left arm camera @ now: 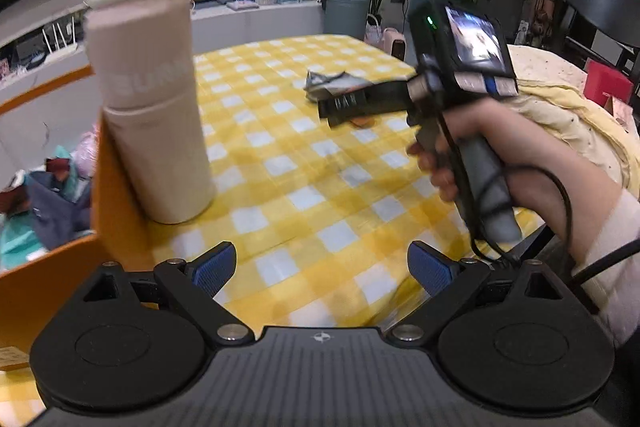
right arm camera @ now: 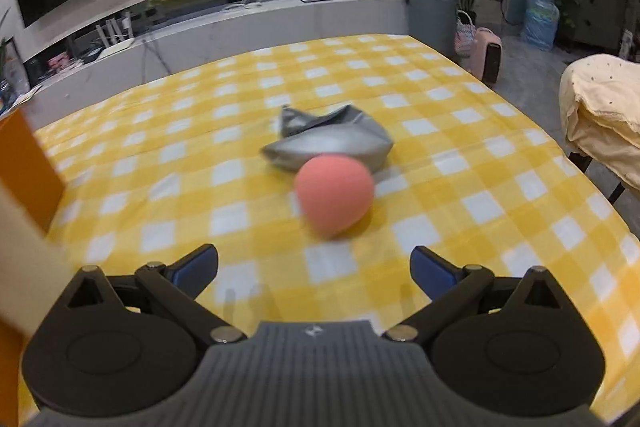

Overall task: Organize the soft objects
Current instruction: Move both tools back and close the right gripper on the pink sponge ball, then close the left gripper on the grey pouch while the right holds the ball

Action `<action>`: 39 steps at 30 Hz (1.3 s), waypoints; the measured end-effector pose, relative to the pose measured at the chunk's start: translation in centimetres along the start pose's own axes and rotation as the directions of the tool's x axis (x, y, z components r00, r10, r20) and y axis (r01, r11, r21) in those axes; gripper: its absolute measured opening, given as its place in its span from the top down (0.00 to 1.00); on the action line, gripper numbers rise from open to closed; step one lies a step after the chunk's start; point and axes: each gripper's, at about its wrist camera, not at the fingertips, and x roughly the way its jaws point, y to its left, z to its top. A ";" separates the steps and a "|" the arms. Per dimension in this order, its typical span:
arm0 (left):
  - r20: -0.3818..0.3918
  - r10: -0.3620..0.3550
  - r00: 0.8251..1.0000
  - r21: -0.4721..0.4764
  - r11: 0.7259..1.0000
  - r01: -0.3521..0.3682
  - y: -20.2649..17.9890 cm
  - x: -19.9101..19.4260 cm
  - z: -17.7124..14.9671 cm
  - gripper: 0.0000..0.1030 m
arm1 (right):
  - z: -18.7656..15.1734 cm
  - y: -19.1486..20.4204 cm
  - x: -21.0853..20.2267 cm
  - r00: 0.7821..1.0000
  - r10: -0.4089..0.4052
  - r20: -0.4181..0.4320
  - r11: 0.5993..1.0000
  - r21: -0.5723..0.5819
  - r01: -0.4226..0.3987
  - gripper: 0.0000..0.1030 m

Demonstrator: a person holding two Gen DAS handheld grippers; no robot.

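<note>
Right wrist: ball beyond fingers.

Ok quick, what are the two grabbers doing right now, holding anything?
Left gripper: open, holding nothing, over the checked tablecloth.
Right gripper: open, holding nothing; the pink ball lies just ahead of it.

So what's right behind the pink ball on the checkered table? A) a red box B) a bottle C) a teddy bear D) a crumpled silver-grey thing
D: in the right wrist view, the pink ball sits on the yellow checkered tablecloth with a crumpled silver-grey thing lying just behind it.
</note>
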 end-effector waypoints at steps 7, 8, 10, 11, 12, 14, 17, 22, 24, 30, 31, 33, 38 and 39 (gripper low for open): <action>-0.029 0.049 0.998 -0.019 0.999 -0.049 -0.5 2.9 0.6 0.00 | 2.7 -0.9 3.9 1.000 -0.003 -0.023 0.999 -0.037 0.002 0.13; -0.031 0.054 0.998 -0.023 0.998 -0.054 -0.7 3.1 0.7 0.00 | 2.8 -0.8 4.2 1.000 -0.003 -0.028 0.999 -0.045 0.002 0.14; -0.032 0.061 0.998 -0.036 0.997 -0.062 -0.7 3.5 0.9 0.00 | 3.1 -0.8 4.7 0.999 0.006 -0.043 0.998 -0.065 -0.008 0.20; -0.032 0.062 0.998 -0.042 0.997 -0.064 -0.7 3.9 1.2 0.00 | 3.2 -0.8 4.8 0.999 0.009 -0.042 0.997 -0.071 -0.012 0.25; -0.033 0.064 0.997 -0.047 0.997 -0.065 -0.7 4.2 1.4 0.00 | 3.3 -0.9 4.9 0.999 0.006 -0.040 0.997 -0.071 -0.008 0.27; -0.030 0.070 0.997 -0.055 0.996 -0.072 -0.7 4.5 1.6 0.00 | 3.4 -1.0 5.0 0.999 -0.002 -0.045 0.998 -0.068 -0.001 0.41; -0.025 0.080 0.996 -0.061 0.995 -0.082 -0.9 4.8 1.9 0.00 | 3.6 -1.6 5.3 0.999 0.010 -0.048 0.998 -0.054 -0.012 0.51; -0.013 0.099 0.995 -0.070 0.993 -0.100 -1.1 6.4 3.0 0.00 | 3.8 -2.9 4.7 0.997 0.034 -0.062 0.998 -0.052 -0.037 0.53; 0.009 0.110 0.994 -0.064 0.992 -0.110 -1.2 7.5 4.2 0.00 | 4.1 -4.0 3.8 0.996 0.041 -0.081 0.999 -0.024 -0.043 0.53; 0.096 0.107 0.990 -0.037 0.994 -0.104 -2.6 12.3 8.9 0.00 | 5.2 -9.1 -0.1 0.997 0.002 -0.072 0.995 0.103 0.006 0.53; 0.107 0.096 0.990 -0.021 0.995 -0.094 -3.0 13.2 9.5 0.00 | 5.3 -9.8 -0.7 0.998 -0.003 -0.060 0.993 0.115 0.010 0.53; 0.109 0.074 0.991 0.031 0.996 -0.078 -4.1 15.8 10.9 0.00 | 5.6 -11.0 -1.5 0.999 0.011 -0.037 0.989 0.144 -0.006 0.53; 0.097 0.139 0.985 0.103 0.983 -0.149 -6.4 21.5 13.0 0.00 | 5.7 -12.8 -2.5 1.000 0.012 -0.007 0.985 0.172 -0.010 0.53; 0.095 0.143 0.985 0.112 0.982 -0.153 -6.6 22.4 13.3 0.00 | 5.7 -13.1 -2.4 1.000 0.017 -0.009 0.984 0.178 -0.015 0.53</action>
